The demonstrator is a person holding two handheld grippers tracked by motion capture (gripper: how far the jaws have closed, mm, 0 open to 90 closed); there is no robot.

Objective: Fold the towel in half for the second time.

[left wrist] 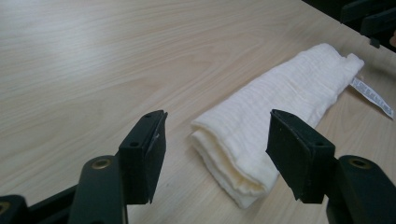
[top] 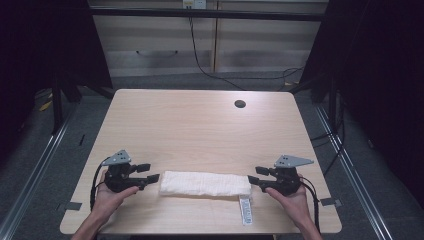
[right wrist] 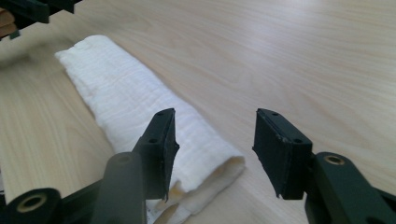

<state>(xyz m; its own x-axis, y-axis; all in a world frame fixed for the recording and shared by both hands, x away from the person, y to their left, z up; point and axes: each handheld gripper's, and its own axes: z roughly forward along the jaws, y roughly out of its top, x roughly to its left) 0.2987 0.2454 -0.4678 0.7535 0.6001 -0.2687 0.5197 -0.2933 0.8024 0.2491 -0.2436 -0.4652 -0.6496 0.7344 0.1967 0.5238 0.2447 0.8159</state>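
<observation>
Jaws apart on both grippers, nothing pinched. Left gripper [top: 148, 178] sits just off one end of the folded towel [top: 205, 183]; right gripper [top: 256, 181] just off the other end. Towel lies flat on the table [top: 200, 125], long axis running straight from one pair of jaws to the other, label [top: 244, 210] trailing at the right end. Neither hand clearly nearer. Both grippers held low and roughly level, pointing inward at each other, palms cupped beneath. Likely next: regrip an end or withdraw.

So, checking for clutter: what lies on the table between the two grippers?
In the high view, a folded white cloth with a care label spans the table between the left gripper and right gripper.
</observation>
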